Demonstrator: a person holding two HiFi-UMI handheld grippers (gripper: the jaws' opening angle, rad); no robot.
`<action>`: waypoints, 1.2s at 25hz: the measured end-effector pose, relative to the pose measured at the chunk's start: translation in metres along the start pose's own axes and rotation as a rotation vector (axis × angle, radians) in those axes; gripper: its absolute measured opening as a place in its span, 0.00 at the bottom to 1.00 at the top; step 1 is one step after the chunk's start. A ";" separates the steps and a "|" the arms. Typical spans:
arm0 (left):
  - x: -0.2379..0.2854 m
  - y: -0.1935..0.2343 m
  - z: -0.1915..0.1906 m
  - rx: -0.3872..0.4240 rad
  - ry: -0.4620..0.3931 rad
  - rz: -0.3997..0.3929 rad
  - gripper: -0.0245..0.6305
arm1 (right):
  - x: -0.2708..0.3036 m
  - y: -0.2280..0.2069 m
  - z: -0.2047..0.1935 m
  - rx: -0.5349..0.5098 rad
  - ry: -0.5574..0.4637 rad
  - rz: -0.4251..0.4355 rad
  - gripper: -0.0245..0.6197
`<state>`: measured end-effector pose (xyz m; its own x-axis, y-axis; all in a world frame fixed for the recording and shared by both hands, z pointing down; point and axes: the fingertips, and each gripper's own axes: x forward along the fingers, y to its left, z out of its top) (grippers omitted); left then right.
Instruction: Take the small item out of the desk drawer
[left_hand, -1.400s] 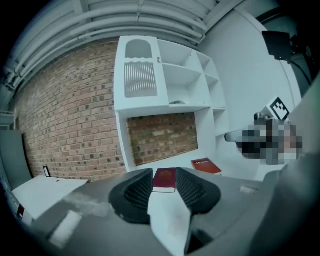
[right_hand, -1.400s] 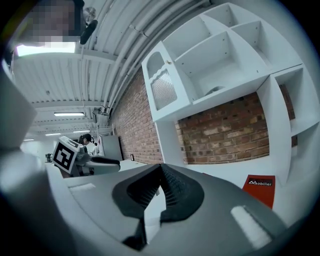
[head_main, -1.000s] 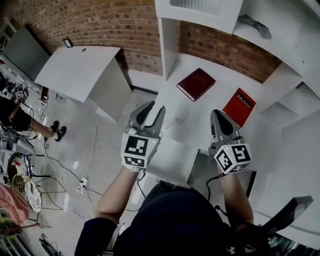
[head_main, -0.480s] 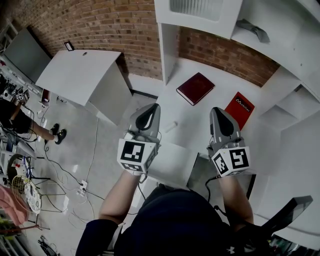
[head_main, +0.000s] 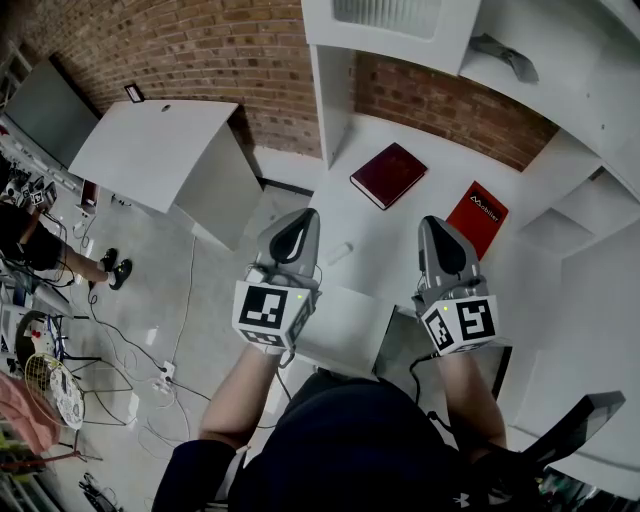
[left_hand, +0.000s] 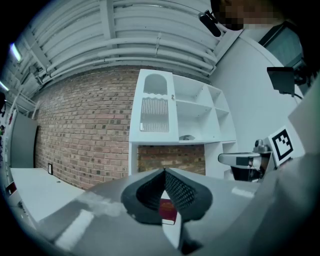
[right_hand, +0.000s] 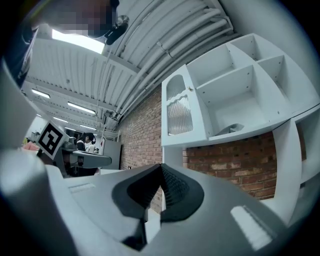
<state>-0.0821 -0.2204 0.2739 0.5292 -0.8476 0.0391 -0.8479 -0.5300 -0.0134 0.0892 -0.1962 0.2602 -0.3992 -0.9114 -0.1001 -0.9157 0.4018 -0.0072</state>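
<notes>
Head view: left gripper (head_main: 300, 222) and right gripper (head_main: 440, 228) both clenched, empty, at 6 o'clock of the dark red hardcover book (head_main: 389, 174).
Small item: unseen; drawer not discernible.
Risk: closed jaws likely skid off any handle — or knock the white desk (head_main: 395, 235).

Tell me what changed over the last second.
The left gripper shut its fingers on nothing; they stood apart a second ago. The right gripper stayed shut and empty. The maroon book and red book have not moved.

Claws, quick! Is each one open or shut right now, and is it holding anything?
Left claw: shut, holding nothing.
Right claw: shut, holding nothing.
</notes>
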 end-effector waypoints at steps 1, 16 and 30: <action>0.000 0.000 -0.001 0.000 0.000 0.000 0.04 | 0.000 0.000 0.000 -0.001 0.000 0.001 0.04; 0.001 0.004 0.001 0.000 -0.013 0.003 0.04 | -0.001 0.004 -0.002 -0.008 0.002 0.008 0.04; -0.004 0.006 -0.002 -0.009 0.001 0.003 0.04 | -0.004 0.010 -0.002 -0.003 0.014 0.012 0.04</action>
<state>-0.0894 -0.2206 0.2761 0.5268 -0.8491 0.0404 -0.8496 -0.5274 -0.0050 0.0814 -0.1889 0.2626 -0.4110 -0.9076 -0.0859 -0.9108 0.4128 -0.0032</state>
